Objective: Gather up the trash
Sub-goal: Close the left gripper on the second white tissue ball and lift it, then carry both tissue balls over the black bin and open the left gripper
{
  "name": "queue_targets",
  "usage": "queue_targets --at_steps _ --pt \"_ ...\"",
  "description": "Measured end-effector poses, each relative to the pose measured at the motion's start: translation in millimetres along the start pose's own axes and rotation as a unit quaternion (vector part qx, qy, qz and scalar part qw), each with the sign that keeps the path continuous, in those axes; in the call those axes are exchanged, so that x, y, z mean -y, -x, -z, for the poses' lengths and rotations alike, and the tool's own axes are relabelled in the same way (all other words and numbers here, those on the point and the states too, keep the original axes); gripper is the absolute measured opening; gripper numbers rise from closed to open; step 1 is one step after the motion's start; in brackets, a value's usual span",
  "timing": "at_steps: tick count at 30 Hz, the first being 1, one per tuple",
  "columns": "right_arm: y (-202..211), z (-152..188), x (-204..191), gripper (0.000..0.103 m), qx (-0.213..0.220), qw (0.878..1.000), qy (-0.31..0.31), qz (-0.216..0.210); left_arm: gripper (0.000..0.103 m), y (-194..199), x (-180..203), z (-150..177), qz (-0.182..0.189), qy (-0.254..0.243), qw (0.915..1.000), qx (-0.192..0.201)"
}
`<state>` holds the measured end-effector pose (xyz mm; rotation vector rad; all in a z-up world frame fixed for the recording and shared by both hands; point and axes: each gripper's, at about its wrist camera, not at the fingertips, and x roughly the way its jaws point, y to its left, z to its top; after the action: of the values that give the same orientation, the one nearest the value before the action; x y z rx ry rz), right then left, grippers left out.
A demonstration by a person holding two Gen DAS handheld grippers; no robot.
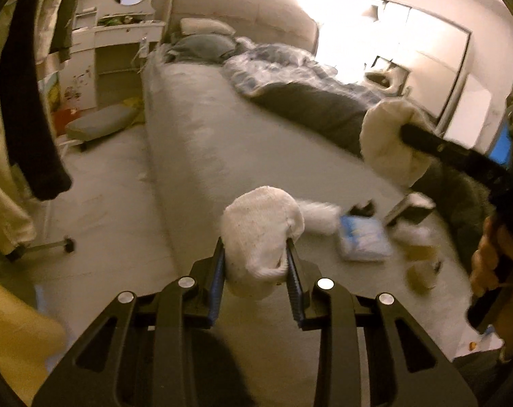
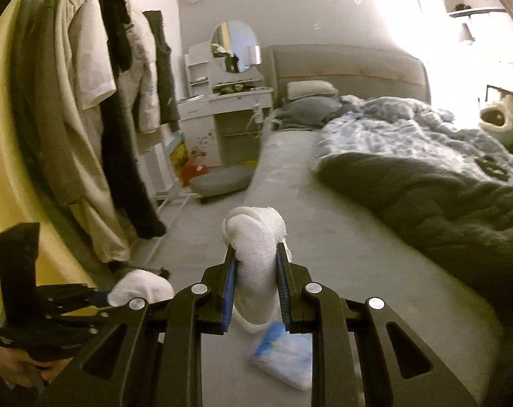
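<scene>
Trash is already held in both tools. In the left wrist view, the left gripper [image 1: 256, 257] is seen pressed together on a white crumpled wad [image 1: 261, 227], which looks like soft paper or cloth; the exact material cannot be told. In the right wrist view, the right gripper [image 2: 256, 281] is pinching a second white wad [image 2: 256, 251] in the same way, with the piece standing up between the blue pads.

Just beyond the grippers, a blue and white packet [image 2: 283, 356] is lying on the near part of the bed [image 2: 324, 237], and it is not yet picked up. In the left view, some further small items [image 1: 416, 234] are seen beside the packet, but they are blurred and cannot be named with certainty.

Farther away, a dark blanket [image 2: 426, 196] and a striped duvet [image 2: 392, 125] are spread over the mattress, with pillows [image 2: 310, 101] at the headboard. At the far wall a white dressing table [image 2: 222, 101] with a round mirror is standing, and clothes [image 2: 120, 101] are hung on a rack at the left.

It is judged that the task is partly done: two pieces are collected but not yet thrown away, since no bin is visible. The packet and the nearby items are probably still to be collected.
</scene>
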<state>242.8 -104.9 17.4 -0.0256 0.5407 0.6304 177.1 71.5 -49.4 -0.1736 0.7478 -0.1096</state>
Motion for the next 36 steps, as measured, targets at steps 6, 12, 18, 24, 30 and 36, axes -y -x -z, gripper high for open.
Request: queue_targets --at_steps 6,12,18,24,30,36 --pt "-25.8 1.9 -36.0 0.022 -0.026 0.999 0.000 -0.044 0.035 -11.9 -36.5 15.6 -0.035 0.024 0.9975 -0.056" --pt "-52.0 6.4 -72.0 0.022 -0.062 0.995 0.003 -0.083 0.035 -25.9 -72.3 39.3 -0.062 0.048 0.9899 -0.118" --pt "-78.3 14.8 -96.4 0.022 -0.102 0.988 -0.004 -0.111 0.035 -42.8 -102.0 66.3 -0.067 0.063 0.9780 -0.187" --pt "-109.7 33.8 -119.5 0.022 -0.155 0.980 -0.003 -0.121 0.035 -56.3 -123.2 98.6 -0.071 0.064 0.9622 -0.255" --pt "-133.1 49.3 -138.3 0.022 -0.201 0.971 -0.006 -0.129 0.036 -61.7 -141.7 126.3 -0.065 0.070 0.9476 -0.305" --pt "-153.9 67.1 -159.9 0.022 -0.243 0.961 0.008 -0.134 0.042 -63.8 -155.5 144.8 -0.063 0.070 0.9375 -0.335"
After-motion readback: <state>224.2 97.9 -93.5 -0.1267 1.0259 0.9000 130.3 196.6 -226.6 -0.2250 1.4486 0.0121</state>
